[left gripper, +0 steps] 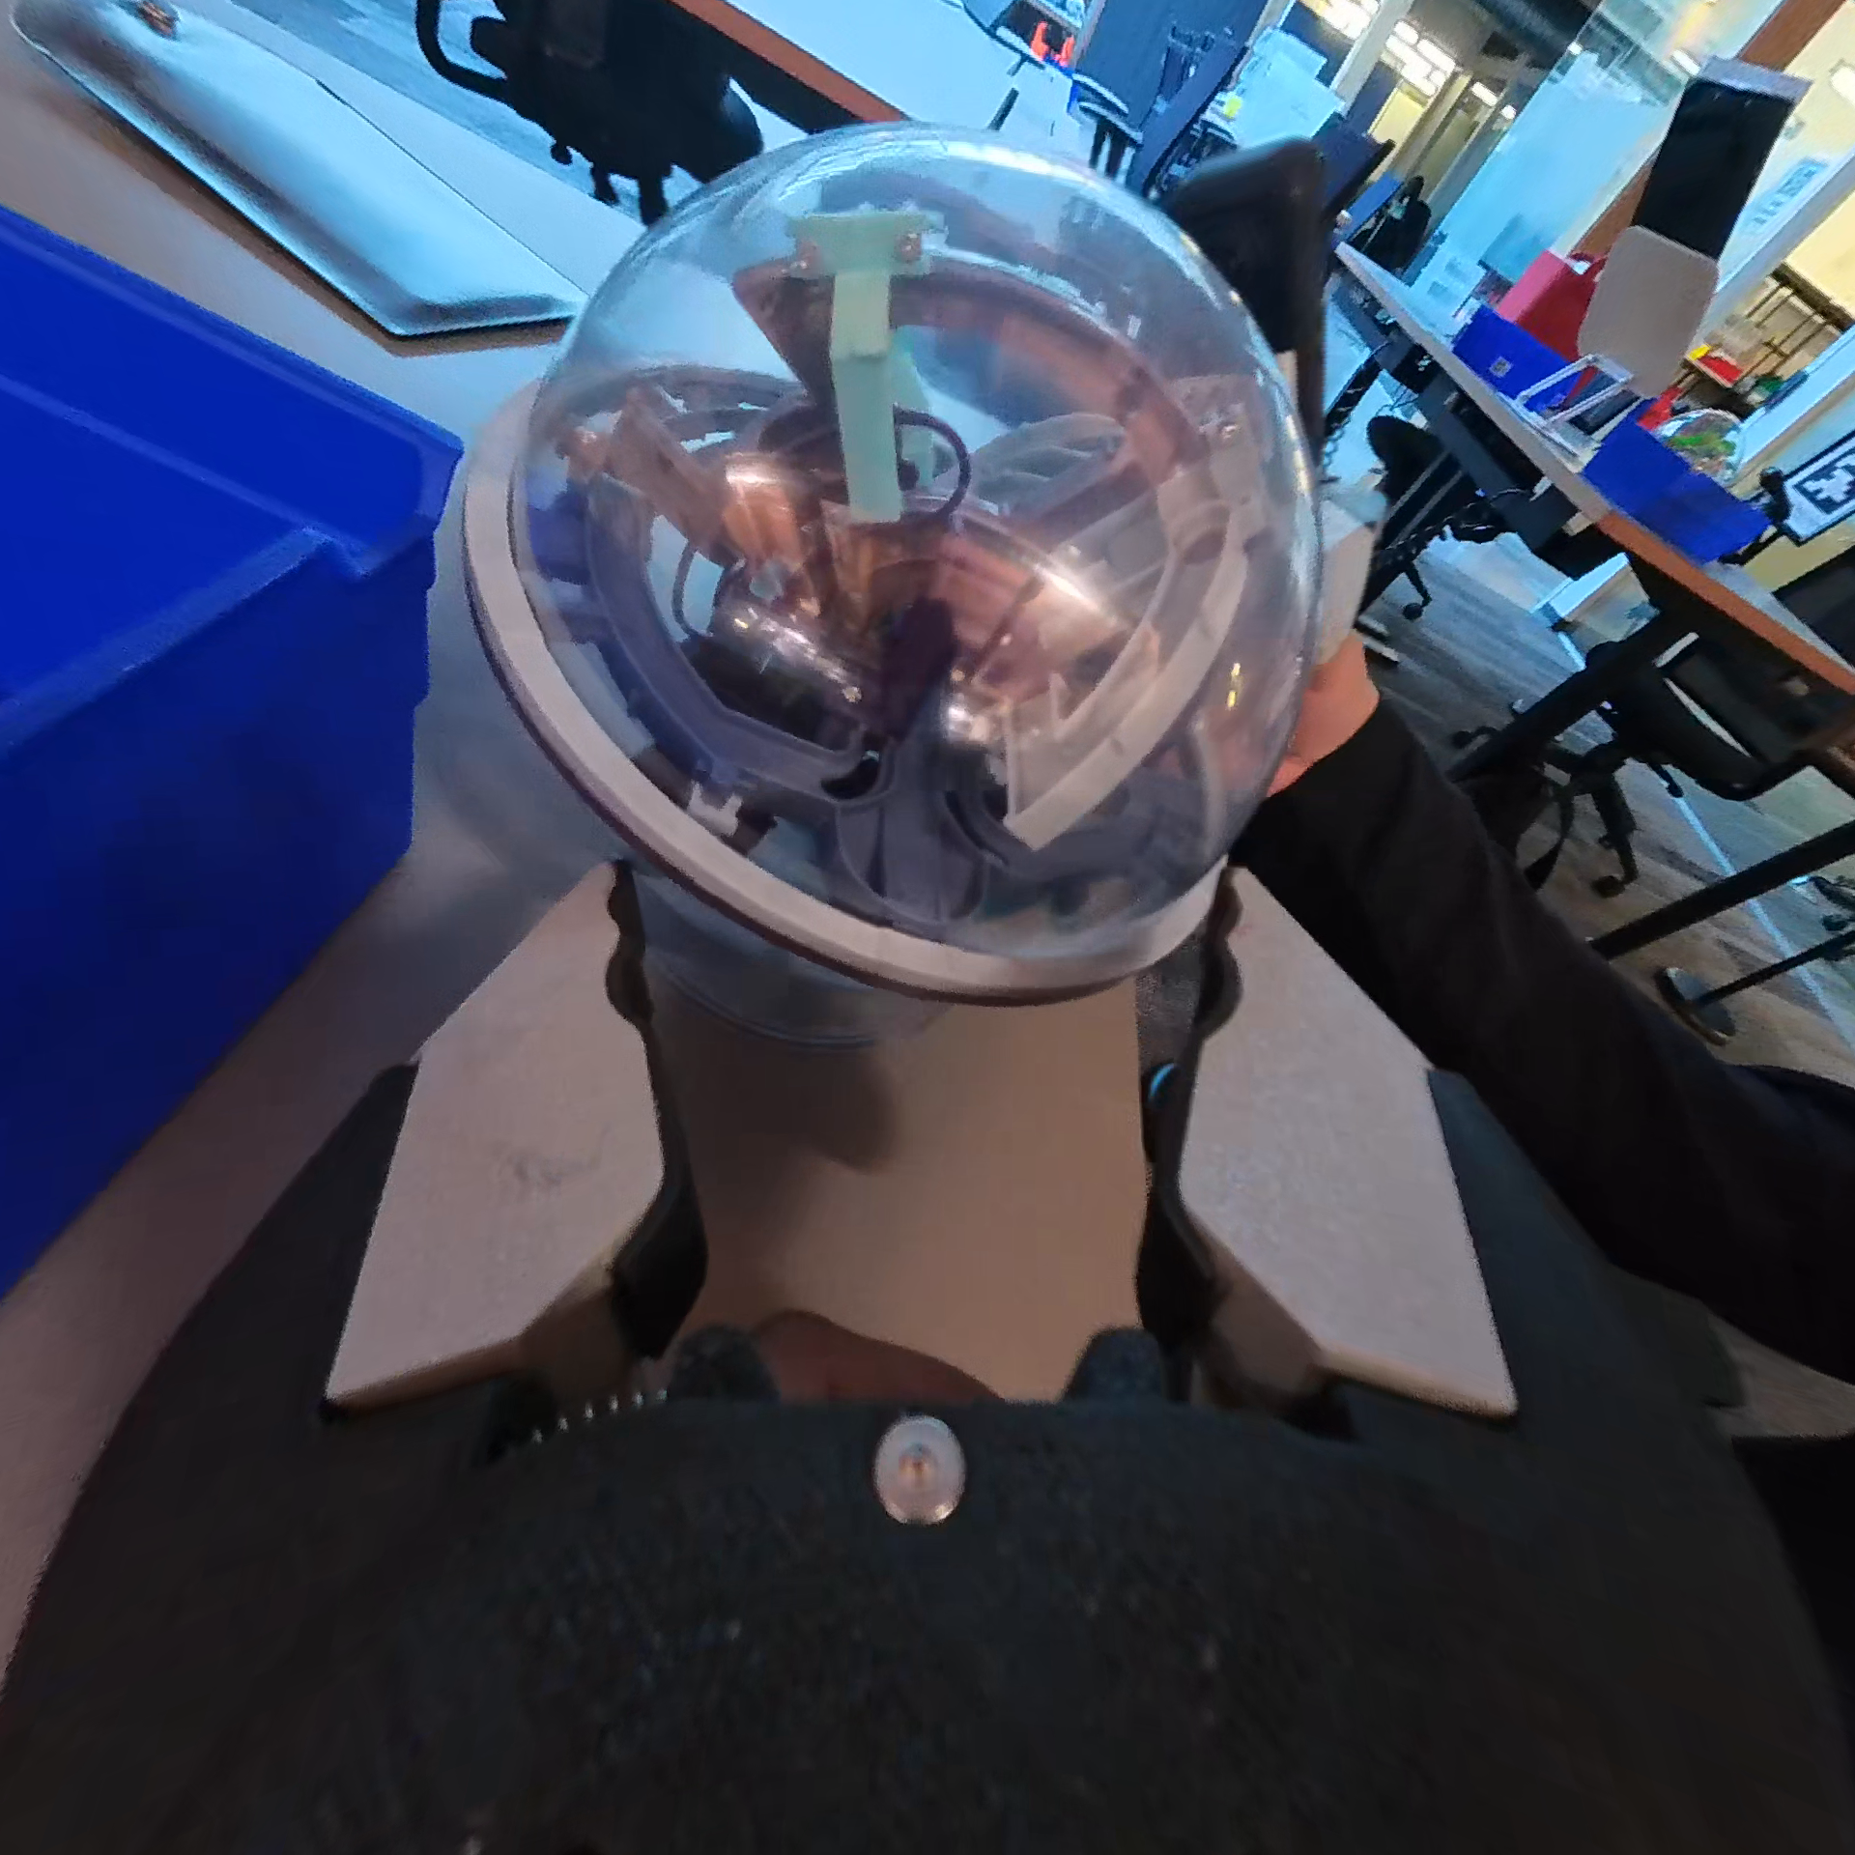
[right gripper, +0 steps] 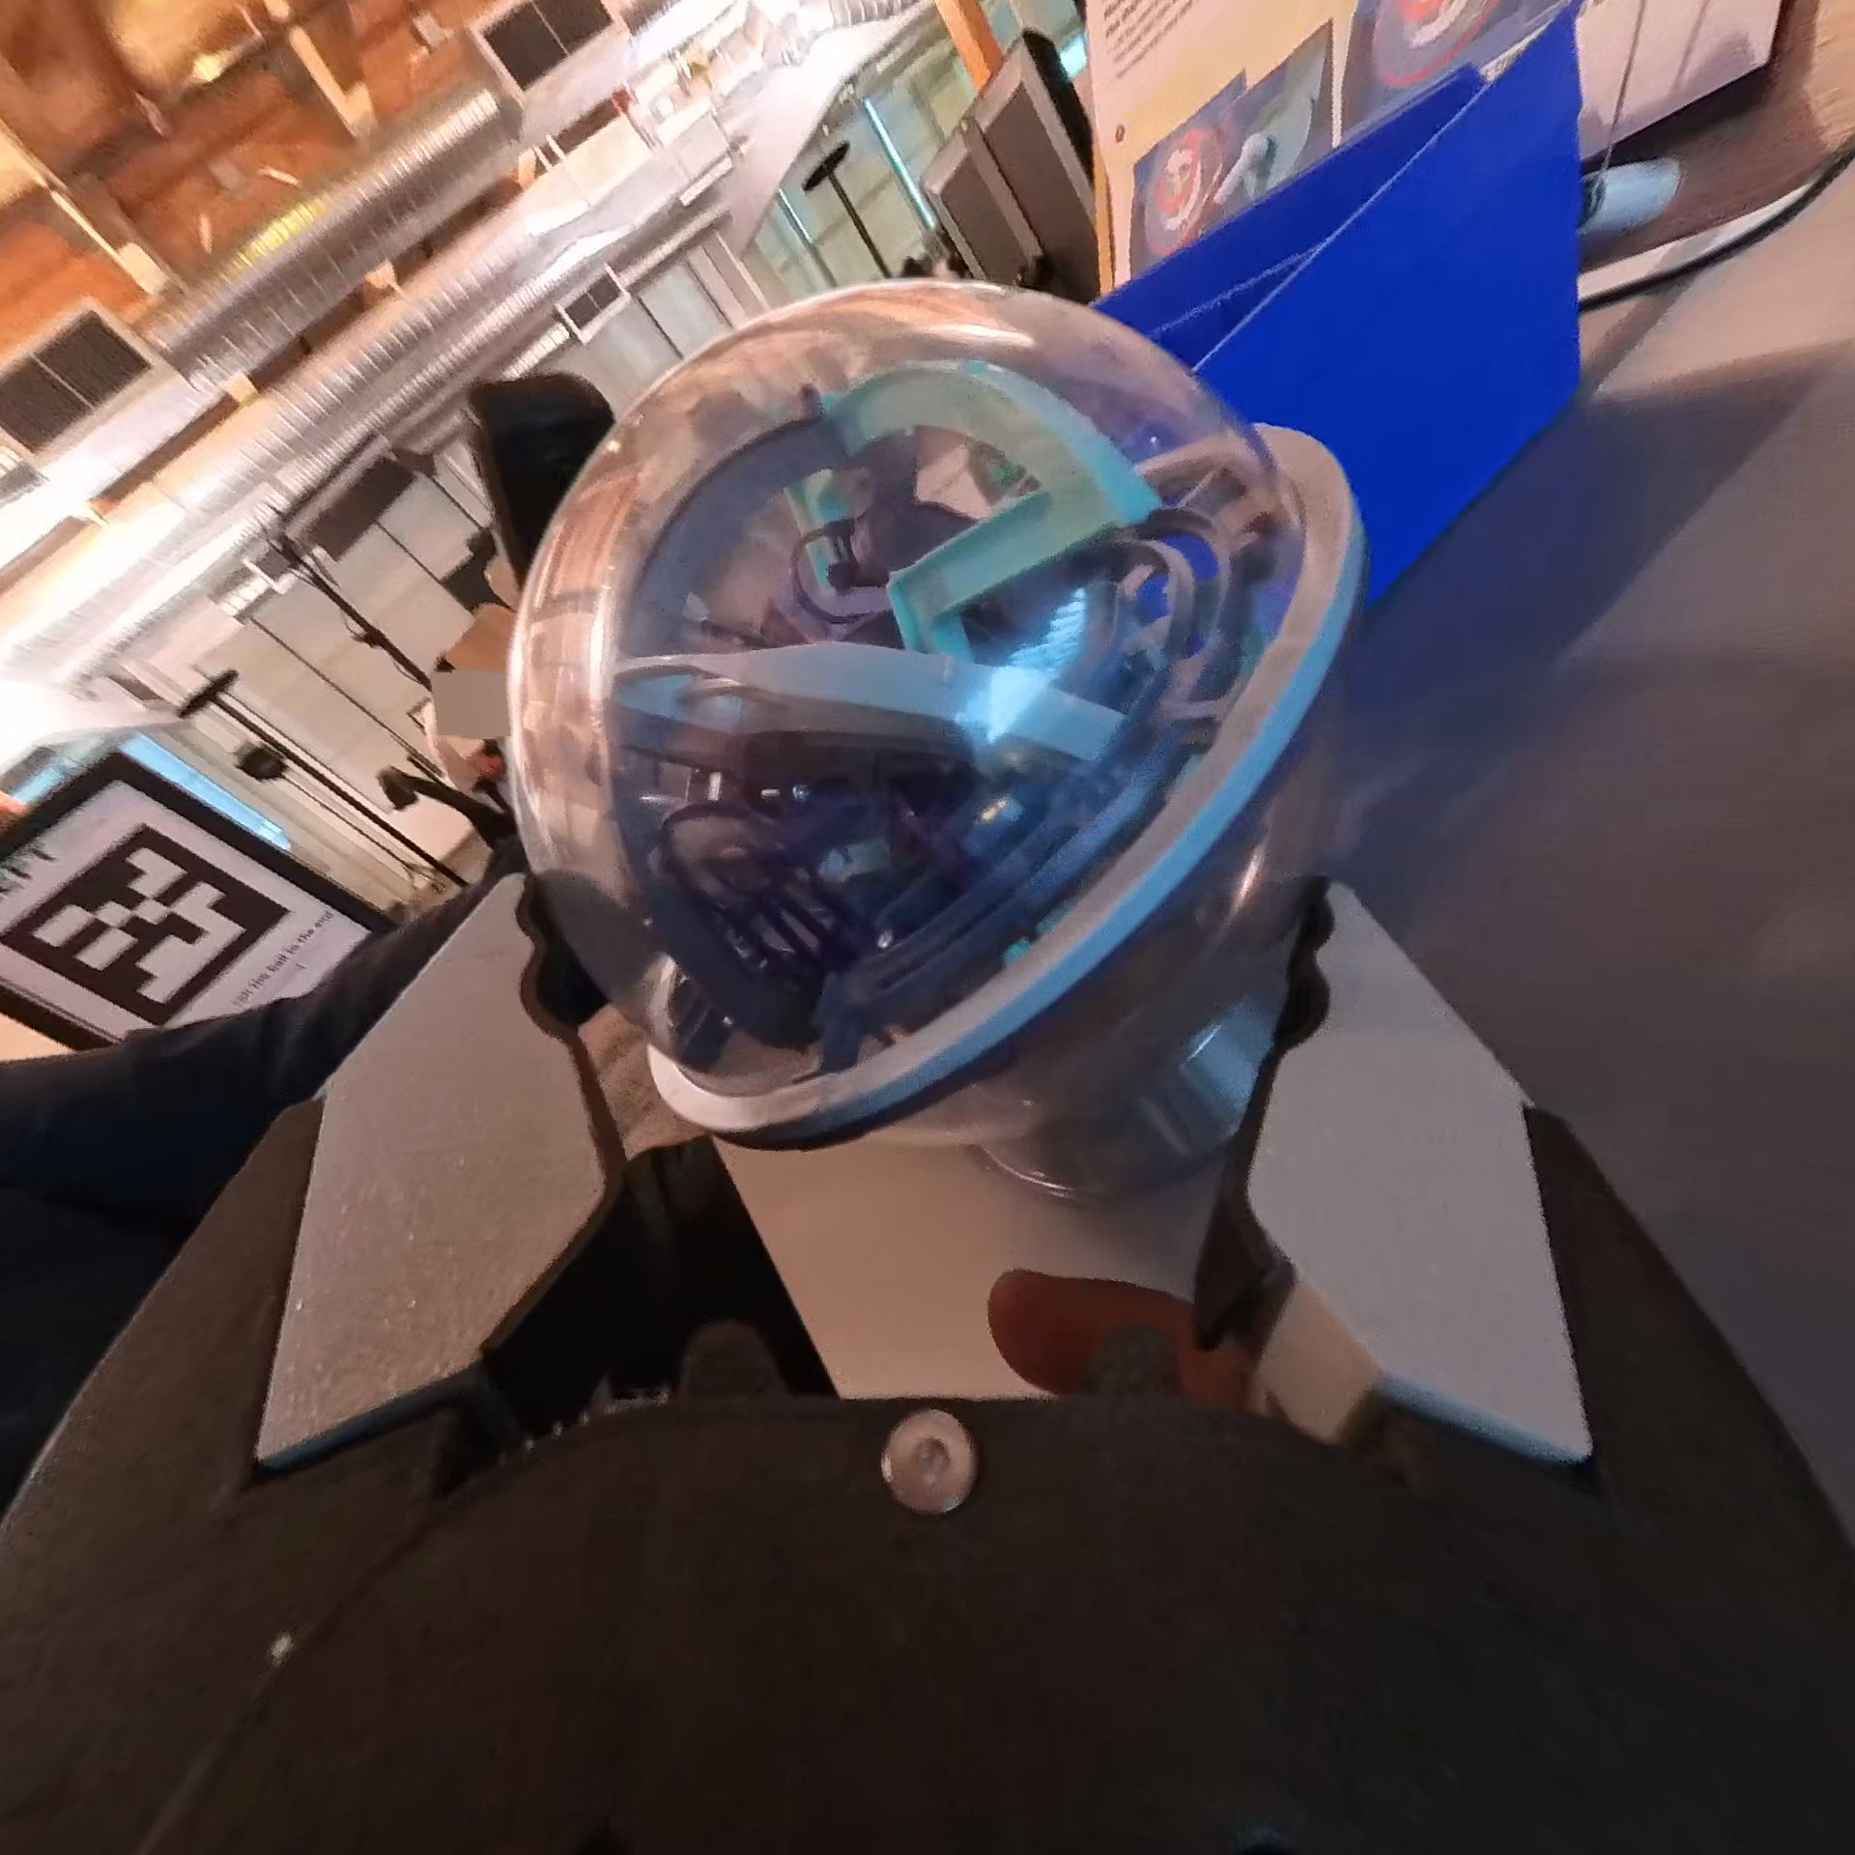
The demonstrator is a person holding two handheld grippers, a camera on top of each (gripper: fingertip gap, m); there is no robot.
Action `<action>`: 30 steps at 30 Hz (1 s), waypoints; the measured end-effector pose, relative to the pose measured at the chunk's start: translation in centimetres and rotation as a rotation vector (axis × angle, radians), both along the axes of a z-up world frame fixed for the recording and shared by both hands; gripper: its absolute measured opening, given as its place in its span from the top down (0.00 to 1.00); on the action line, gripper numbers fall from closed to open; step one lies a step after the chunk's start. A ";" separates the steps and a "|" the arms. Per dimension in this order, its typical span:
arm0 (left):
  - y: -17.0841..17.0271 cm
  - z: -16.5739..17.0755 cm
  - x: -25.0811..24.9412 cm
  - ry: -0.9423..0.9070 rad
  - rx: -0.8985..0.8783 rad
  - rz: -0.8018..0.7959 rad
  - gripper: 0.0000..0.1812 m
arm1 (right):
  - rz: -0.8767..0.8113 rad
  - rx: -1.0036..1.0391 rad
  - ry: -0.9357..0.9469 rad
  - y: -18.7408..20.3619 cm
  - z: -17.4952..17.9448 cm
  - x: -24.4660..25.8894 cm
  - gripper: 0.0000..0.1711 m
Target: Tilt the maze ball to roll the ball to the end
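Note:
The maze ball (left gripper: 903,562) is a clear sphere with a white band around its middle and green, white, purple and orange tracks inside. It is tilted and held above the table. My left gripper (left gripper: 923,913) is shut on its lower half, one finger on each side. My right gripper (right gripper: 923,929) is shut on the same maze ball (right gripper: 934,703) from the opposite side. In the left wrist view the right gripper (left gripper: 1255,251) shows behind the ball, with a hand (left gripper: 1325,703) and a dark sleeve. I cannot pick out the small rolling ball inside.
A blue bin (left gripper: 201,602) stands close to the left of the ball and also shows in the right wrist view (right gripper: 1405,351). A silver flat device (left gripper: 301,151) lies on the table behind it. Desks and chairs (left gripper: 1606,602) stand across the room. A black-and-white marker board (right gripper: 151,923) stands at the left.

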State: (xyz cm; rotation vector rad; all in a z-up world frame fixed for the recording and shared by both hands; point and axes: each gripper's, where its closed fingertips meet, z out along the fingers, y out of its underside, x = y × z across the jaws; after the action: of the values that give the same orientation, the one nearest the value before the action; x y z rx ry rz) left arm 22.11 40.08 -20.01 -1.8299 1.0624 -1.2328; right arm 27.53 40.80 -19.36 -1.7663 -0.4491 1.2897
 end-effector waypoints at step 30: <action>-3.7 -0.3 -16.3 0.346 1.016 0.397 0.38 | 0.093 0.874 -0.604 -5.0 1.6 -17.1 0.08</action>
State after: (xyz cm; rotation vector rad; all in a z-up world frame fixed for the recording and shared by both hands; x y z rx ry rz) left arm 5.85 36.34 -20.27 -1.3242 1.1247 -0.0522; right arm 10.39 35.85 -17.74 -1.3233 -1.2282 0.4329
